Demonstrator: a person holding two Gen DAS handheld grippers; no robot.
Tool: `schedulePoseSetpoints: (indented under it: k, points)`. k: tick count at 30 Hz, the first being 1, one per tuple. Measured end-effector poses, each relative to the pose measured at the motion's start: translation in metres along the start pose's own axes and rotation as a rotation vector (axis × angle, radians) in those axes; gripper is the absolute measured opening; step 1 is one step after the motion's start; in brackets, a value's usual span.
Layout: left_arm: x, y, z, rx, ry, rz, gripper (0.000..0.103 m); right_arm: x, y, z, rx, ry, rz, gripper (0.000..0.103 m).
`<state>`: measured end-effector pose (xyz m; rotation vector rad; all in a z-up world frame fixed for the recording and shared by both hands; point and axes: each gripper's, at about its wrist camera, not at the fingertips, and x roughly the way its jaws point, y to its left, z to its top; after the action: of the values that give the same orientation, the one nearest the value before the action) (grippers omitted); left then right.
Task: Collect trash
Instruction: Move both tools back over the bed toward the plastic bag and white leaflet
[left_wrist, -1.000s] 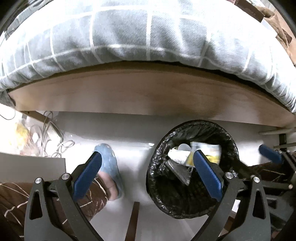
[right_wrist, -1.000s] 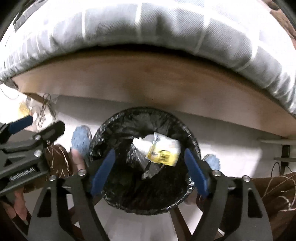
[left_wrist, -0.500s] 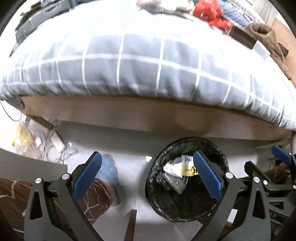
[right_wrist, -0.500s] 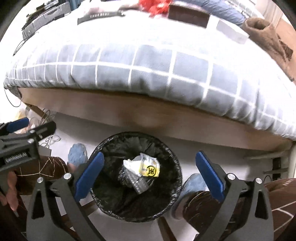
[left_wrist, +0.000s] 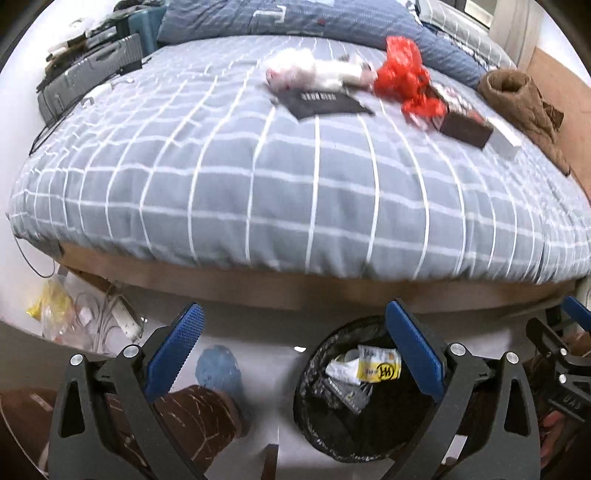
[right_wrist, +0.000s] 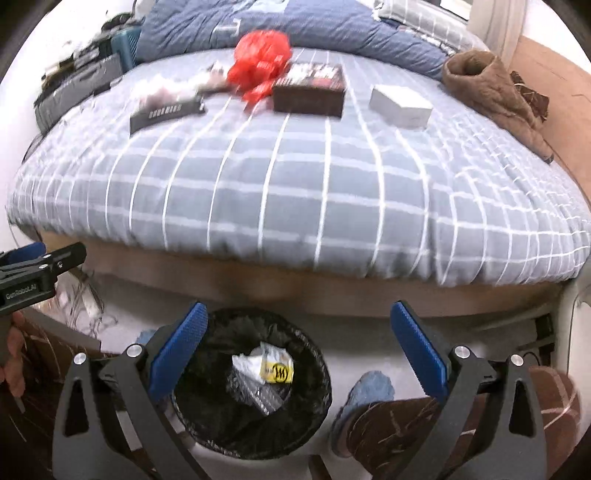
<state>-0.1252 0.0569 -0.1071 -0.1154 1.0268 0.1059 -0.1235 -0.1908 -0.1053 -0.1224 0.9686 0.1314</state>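
Grippers, 2 pcs. Right gripper (right_wrist: 297, 345): blue pads wide apart, nothing btwn them; lower centre of right wrist view. Left gripper (left_wrist: 293, 347): pads wide apart, empty; lower centre of left wrist view.

Bin (right_wrist: 192, 402), black liner, on floor directly below right gripper, lower centre-left of frame; in left wrist view it sits lower right, partly behind the right-hand pad. Contents: white/yellow wrapper (right_wrist: 271, 367) w/ round black logo, clear crumpled plastic (right_wrist: 255, 395) under it.

Feet in blue shoe covers (right_wrist: 364, 393) either side of bin, brown patterned trouser legs (left_wrist: 192, 424).

Bed (right_wrist: 295, 192), grey checked cover, fills upper half above bin, well apart from both grippers. On it, far side: red plastic bag (right_wrist: 260, 61), dark box (right_wrist: 310, 92) just right of it, white box (right_wrist: 400, 105) further right, flat black packet (right_wrist: 166, 112) to left, white crumpled bag (left_wrist: 310, 74), brown garment (right_wrist: 487, 88) upper right.
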Motion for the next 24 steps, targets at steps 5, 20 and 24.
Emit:
schedulePoseSetpoints:
  k: [5, 20, 24]
  points:
    - [-0.011, 0.008, 0.028, -0.013, -0.038, -0.009, 0.097, -0.01, -0.012, 0.029, 0.003, -0.068, -0.002, 0.095]
    - [0.035, 0.02, 0.149, -0.026, -0.073, -0.001, 0.097, 0.041, -0.105, 0.178, 0.098, -0.174, -0.103, 0.095]
    - [0.058, 0.019, 0.183, -0.023, -0.061, -0.014, 0.097, 0.072, -0.131, 0.206, 0.126, -0.149, -0.111, 0.095]
